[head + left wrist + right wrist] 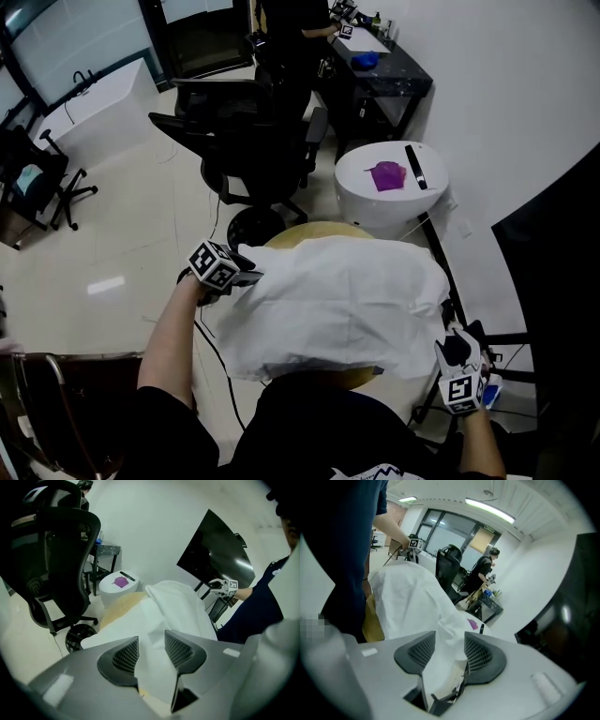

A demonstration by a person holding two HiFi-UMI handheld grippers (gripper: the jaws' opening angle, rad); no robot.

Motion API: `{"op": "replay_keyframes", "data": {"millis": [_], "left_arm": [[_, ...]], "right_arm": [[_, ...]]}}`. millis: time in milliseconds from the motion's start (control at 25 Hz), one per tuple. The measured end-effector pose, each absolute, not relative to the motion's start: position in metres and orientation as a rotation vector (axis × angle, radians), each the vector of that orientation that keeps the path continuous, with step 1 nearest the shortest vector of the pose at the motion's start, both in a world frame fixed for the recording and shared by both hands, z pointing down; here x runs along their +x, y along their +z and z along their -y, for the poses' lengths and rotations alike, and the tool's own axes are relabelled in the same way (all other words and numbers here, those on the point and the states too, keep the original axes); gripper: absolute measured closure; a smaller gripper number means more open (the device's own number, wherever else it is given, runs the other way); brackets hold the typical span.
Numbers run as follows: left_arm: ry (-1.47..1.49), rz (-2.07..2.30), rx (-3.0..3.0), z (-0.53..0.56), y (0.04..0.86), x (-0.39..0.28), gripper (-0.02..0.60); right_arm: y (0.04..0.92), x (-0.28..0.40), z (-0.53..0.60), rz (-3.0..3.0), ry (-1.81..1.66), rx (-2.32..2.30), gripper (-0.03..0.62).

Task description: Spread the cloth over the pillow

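Note:
A white cloth point(347, 300) lies draped over a bulky shape on the round wooden table point(319, 230); the pillow itself is hidden beneath it. My left gripper point(234, 272) is at the cloth's far-left corner, and in the left gripper view a fold of cloth point(154, 620) fills the gap between its jaws point(151, 649). At the near-right corner my right gripper point(459, 361) is shut on a bunched edge of the cloth point(417, 597), which runs up between its jaws point(449, 652). Each gripper shows in the other's view, the right gripper point(220, 585) and the left gripper point(414, 542).
A black office chair point(253, 150) stands just beyond the table. A white round side table point(375, 202) behind holds a purple item point(386, 175) and a black bar point(415, 167). A black desk point(384, 75) and a person point(300, 37) are further back. A dark panel point(553, 262) stands at right.

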State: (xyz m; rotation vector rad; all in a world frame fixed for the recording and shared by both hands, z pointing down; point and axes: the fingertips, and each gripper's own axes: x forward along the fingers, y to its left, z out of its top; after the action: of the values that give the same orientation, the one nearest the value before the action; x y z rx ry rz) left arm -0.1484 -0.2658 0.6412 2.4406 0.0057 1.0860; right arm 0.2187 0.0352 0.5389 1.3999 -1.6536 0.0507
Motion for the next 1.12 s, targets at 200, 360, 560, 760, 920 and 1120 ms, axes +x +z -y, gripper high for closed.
{"op": "replay_keyframes", "data": {"millis": [200, 360, 560, 760, 920, 1120], "left_arm": [[1.044, -0.106, 2.472, 0.254, 0.64, -0.144, 0.425], [1.094, -0.086, 2.561, 0.255, 0.64, -0.144, 0.506], [1.163, -0.014, 2.701, 0.26, 0.629, -0.148, 0.581], [1.201, 0.052, 2.778, 0.264, 0.614, -0.156, 0.581], [1.227, 0.128, 2.829, 0.28, 0.598, -0.166, 0.581], [1.303, 0.218, 2.869, 0.306, 0.582, -0.185, 0.581]], "right_arm": [[0.506, 0.166, 0.025, 1.801, -0.065, 1.41, 0.391], [0.503, 0.116, 0.067, 1.91, -0.093, 1.369, 0.391], [0.508, 0.056, 0.108, 2.015, -0.133, 1.26, 0.391], [0.529, 0.007, 0.128, 2.065, -0.116, 1.142, 0.391], [0.548, -0.018, 0.133, 2.076, -0.109, 1.048, 0.391], [0.566, -0.033, 0.141, 2.067, -0.086, 0.995, 0.391]]}}
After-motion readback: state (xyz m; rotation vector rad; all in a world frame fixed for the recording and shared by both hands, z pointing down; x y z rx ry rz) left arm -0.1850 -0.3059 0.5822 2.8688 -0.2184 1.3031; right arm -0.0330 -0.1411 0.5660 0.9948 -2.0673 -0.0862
